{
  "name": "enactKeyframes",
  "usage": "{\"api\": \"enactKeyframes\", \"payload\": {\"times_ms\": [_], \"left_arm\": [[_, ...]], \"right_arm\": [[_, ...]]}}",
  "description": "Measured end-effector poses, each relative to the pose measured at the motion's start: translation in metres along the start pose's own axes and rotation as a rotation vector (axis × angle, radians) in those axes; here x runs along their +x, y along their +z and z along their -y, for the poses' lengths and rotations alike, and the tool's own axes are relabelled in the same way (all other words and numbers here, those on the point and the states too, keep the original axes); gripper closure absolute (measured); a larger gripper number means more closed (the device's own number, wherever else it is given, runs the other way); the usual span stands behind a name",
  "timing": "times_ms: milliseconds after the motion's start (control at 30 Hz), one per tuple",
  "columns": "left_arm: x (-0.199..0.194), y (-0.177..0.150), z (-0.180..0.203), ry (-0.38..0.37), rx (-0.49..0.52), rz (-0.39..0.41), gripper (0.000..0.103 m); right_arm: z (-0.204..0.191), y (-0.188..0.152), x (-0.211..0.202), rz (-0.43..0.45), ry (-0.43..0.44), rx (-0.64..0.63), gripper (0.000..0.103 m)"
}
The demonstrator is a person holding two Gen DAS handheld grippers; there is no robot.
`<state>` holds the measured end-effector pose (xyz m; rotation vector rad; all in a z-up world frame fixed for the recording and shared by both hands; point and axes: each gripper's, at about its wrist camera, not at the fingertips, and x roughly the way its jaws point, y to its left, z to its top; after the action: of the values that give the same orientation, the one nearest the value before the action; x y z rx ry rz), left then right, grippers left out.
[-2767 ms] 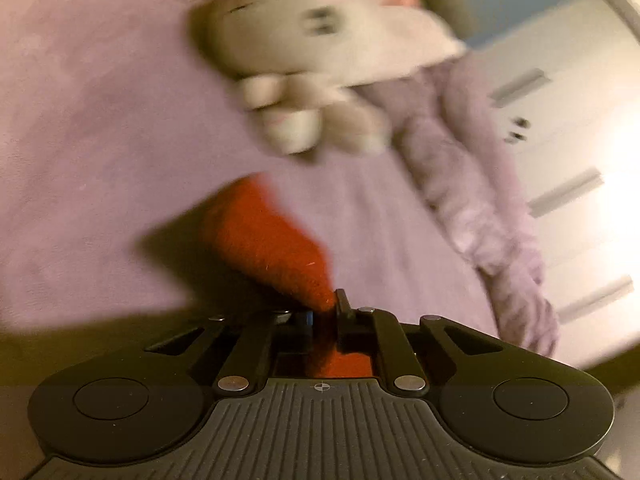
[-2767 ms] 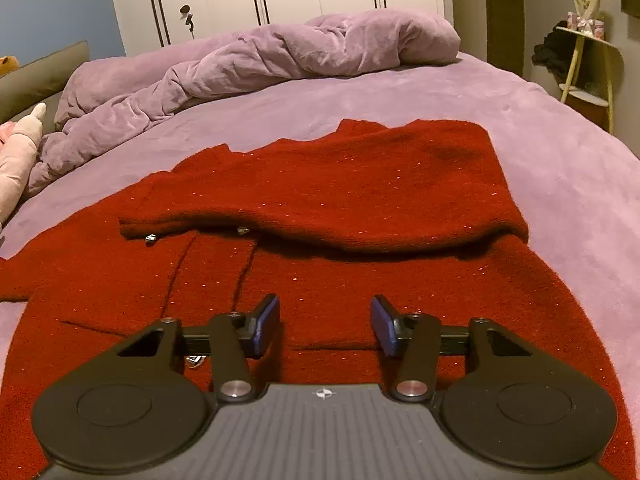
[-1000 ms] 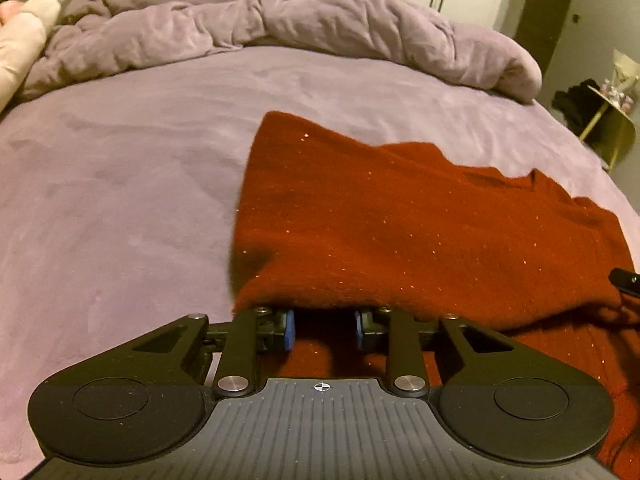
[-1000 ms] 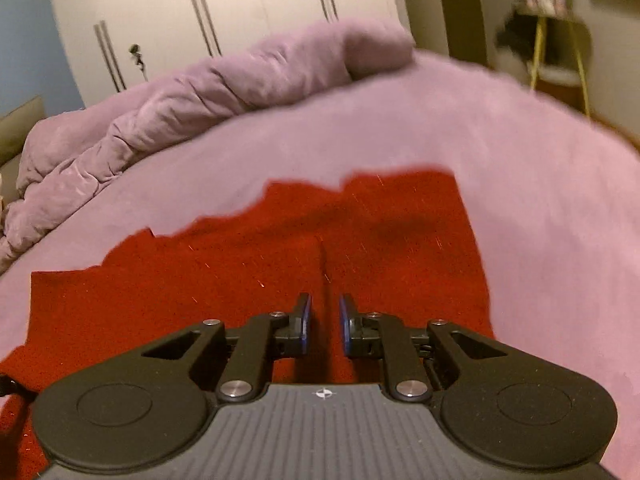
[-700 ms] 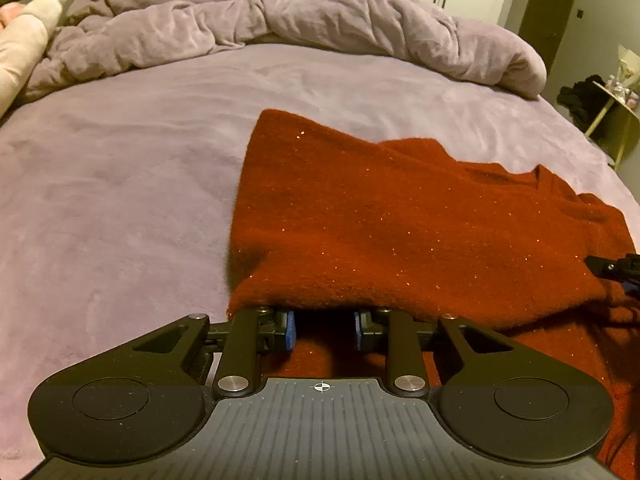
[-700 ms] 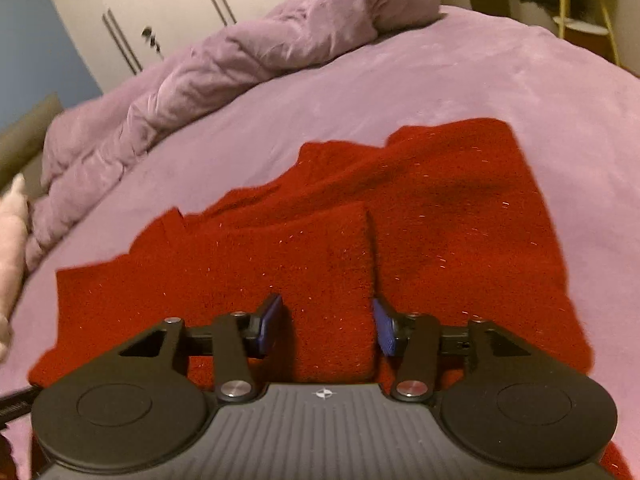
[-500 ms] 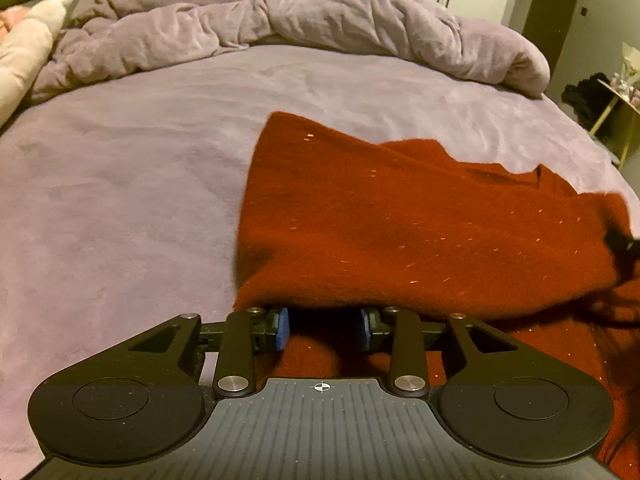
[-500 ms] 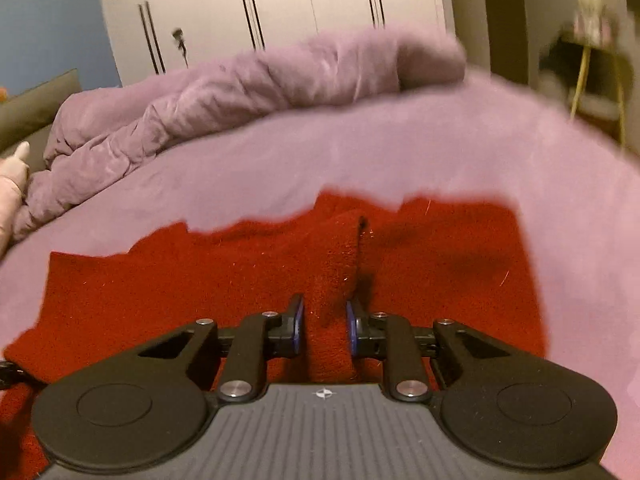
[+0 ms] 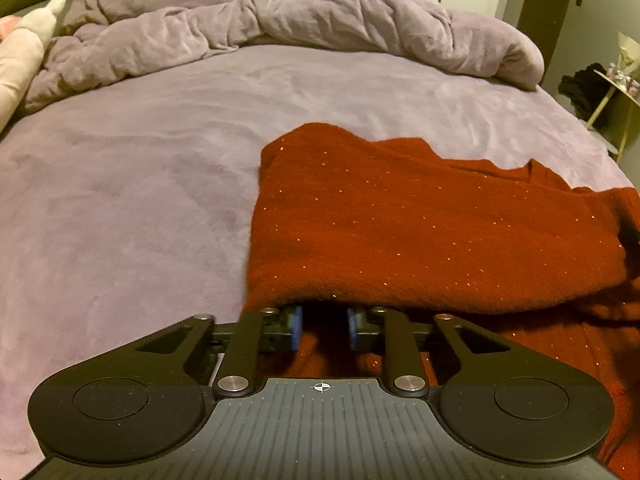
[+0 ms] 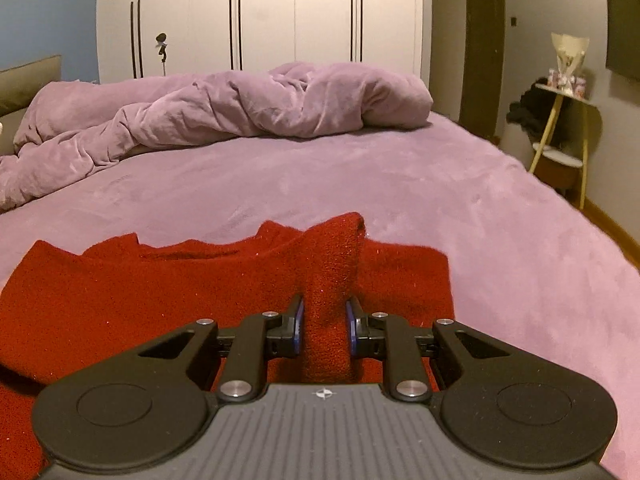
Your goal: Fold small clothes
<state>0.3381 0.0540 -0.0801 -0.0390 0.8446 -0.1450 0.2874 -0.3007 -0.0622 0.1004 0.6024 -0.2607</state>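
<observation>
Red sweater near bedspread's bare left

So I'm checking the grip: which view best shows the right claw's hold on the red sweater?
The right wrist view: the right claw pinches a raised fold of the red sweater. The left wrist view shows only the sweater, not that claw.

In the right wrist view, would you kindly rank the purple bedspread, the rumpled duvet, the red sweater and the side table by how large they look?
1. purple bedspread
2. rumpled duvet and red sweater: too alike to rank, and the sweater lies nearer the camera
3. side table
</observation>
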Motion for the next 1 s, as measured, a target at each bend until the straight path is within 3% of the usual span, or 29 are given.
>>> {"api": "enactKeyframes", "payload": {"times_ms": [33,233,433,567,600,700,800,933,1000], "left_arm": [[0.001,0.001,-0.001,0.008,-0.003,0.001,0.093],[0.004,0.005,-0.016,0.006,-0.116,0.020,0.097],[0.006,0.004,-0.010,0.065,-0.103,0.074,0.101],[0.013,0.002,-0.008,0.065,-0.049,-0.009,0.100],[0.006,0.001,-0.009,0.044,-0.028,-0.014,0.097],[-0.027,0.002,-0.015,-0.058,0.015,-0.016,0.073],[-0.058,0.012,-0.021,-0.139,0.002,0.012,0.059],[-0.074,0.032,-0.017,-0.144,0.007,0.113,0.053],[-0.053,0.039,-0.008,-0.123,0.014,0.094,0.056]], "right_arm": [[0.001,0.000,-0.001,0.003,0.004,0.004,0.084],[0.005,-0.001,0.002,0.001,0.011,0.008,0.084],[0.004,-0.006,0.004,0.035,-0.026,-0.007,0.084],[0.014,-0.014,0.025,-0.099,-0.049,0.008,0.080],[0.021,-0.015,0.023,-0.098,-0.033,0.045,0.077],[0.038,-0.009,0.009,-0.087,-0.023,0.123,0.069],[0.039,0.002,-0.005,-0.038,0.013,0.131,0.069],[0.011,0.010,-0.002,-0.036,0.085,0.061,0.069],[-0.006,0.006,0.009,-0.080,0.097,0.015,0.071]]}}
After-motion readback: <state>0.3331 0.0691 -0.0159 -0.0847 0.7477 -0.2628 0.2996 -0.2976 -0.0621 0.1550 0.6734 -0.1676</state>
